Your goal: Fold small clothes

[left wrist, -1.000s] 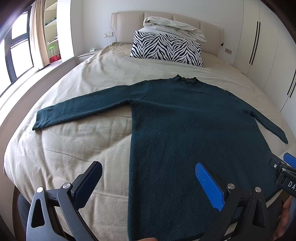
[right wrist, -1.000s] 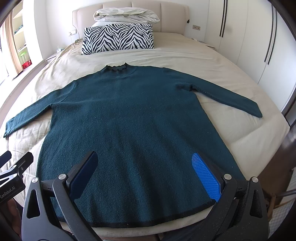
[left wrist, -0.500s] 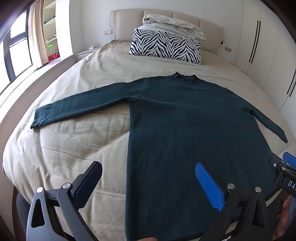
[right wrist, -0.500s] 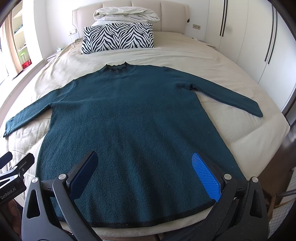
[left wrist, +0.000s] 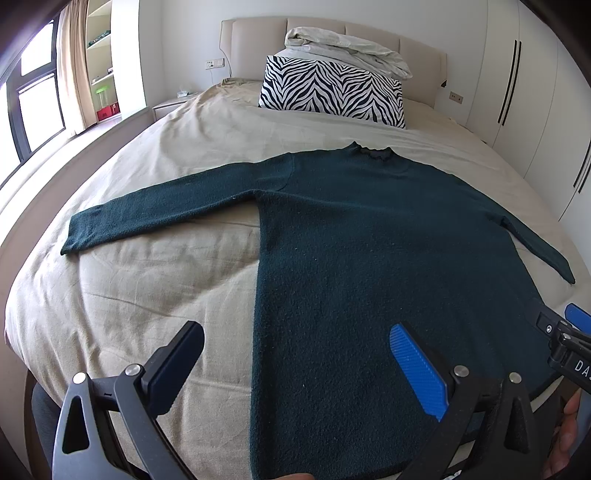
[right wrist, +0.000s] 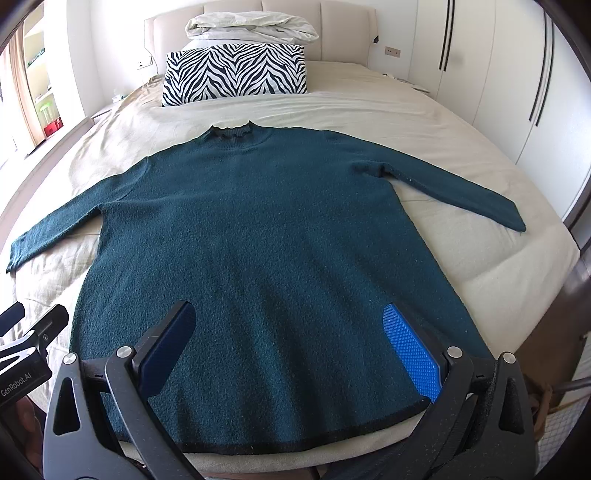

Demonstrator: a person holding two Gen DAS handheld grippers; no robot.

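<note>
A dark teal knit sweater [left wrist: 369, 258] [right wrist: 266, 240] lies flat and face up on the beige bed, collar toward the headboard, both sleeves spread outward. Its black-trimmed hem [right wrist: 280, 445] rests near the foot edge. My left gripper [left wrist: 295, 358] hovers open over the hem's left side, straddling the sweater's left edge, holding nothing. Above the lower middle of the sweater my right gripper [right wrist: 291, 343] is open and empty too. Each gripper shows at the side of the other's view.
A zebra-print pillow [right wrist: 236, 72] and a folded pale duvet [right wrist: 251, 27] sit by the headboard. White wardrobes [right wrist: 498, 74] line the right wall; a window and shelves [left wrist: 99, 74] are on the left. Bare beige sheet [left wrist: 155, 288] lies left of the sweater.
The left wrist view has drifted slightly, so the sweater sits a touch lower and further left in it. The right gripper and the sweater are still; both grippers stay open.
</note>
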